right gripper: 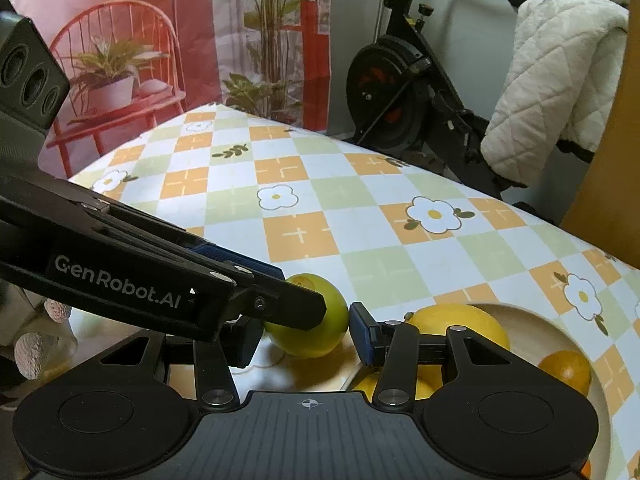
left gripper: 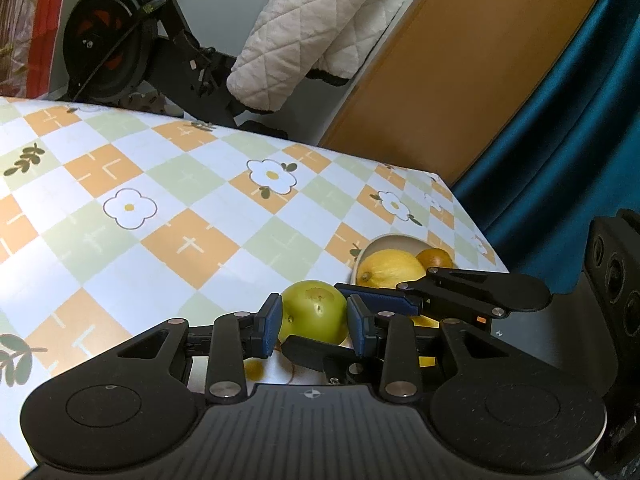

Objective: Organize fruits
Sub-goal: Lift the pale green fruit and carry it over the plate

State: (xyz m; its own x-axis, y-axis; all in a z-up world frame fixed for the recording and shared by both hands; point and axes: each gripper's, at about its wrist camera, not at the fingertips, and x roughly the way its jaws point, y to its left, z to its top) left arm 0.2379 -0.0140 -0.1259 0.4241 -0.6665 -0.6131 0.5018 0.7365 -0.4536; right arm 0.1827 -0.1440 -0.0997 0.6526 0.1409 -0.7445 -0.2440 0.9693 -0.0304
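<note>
Both grippers crowd one round green fruit [left gripper: 313, 312] just beside the pale bowl [left gripper: 390, 240] on the checked tablecloth: left gripper [left gripper: 314, 324] clamps it, right gripper [right gripper: 306, 330] brackets it, pads barely apart, so crossed fingers may knock it loose.

The desk [left gripper: 168, 200] is covered by a checked cloth of orange, pale green and white squares, printed with white flowers and dark leafy sprigs. Most of its surface is bare. Near the desk's right edge, towards the near side, a cream bowl [right gripper: 552, 328] rests on it, holding a large yellow fruit [left gripper: 390, 268] and a smaller orange one [right gripper: 568, 372]. Just beside the bowl's left rim a green fruit [left gripper: 316, 316] is seen over the cloth; whether it rests there cannot be told.
</note>
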